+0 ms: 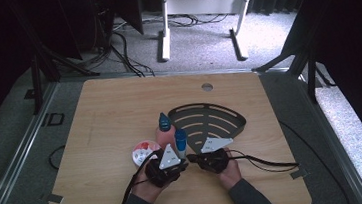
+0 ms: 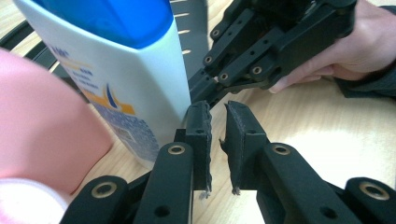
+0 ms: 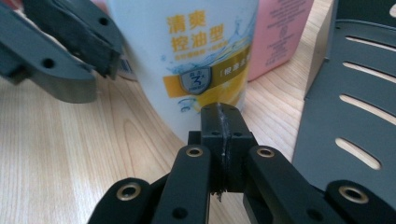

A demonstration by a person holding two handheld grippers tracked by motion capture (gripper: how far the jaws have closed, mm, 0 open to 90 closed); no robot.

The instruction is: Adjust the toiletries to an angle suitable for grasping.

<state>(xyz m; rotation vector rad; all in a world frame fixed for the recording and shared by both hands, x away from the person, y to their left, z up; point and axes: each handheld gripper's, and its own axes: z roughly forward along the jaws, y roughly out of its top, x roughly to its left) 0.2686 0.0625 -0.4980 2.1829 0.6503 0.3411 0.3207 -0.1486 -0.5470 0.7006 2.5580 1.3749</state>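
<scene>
Beside the black rack (image 1: 211,120) on the table (image 1: 100,120): white bottle (image 1: 180,140), upright, pink bottle (image 1: 164,128) just behind. Left hand-held gripper (image 2: 218,122), narrow gap, nothing pinched, just beside the white bottle. Right hand-held gripper (image 3: 223,122), pressed together, empty, near it.

Left gripper (image 2: 216,125) jaws are held narrowly apart, nothing between them. The left pad's outer side is set against the white bottle (image 2: 126,79), blue-capped, upright on the table (image 2: 327,126). A pink bottle (image 2: 42,126) is seen at left. Beyond, the right gripper (image 2: 280,37) is held in a hand (image 2: 355,51), beside a black rack (image 2: 194,28).
</scene>
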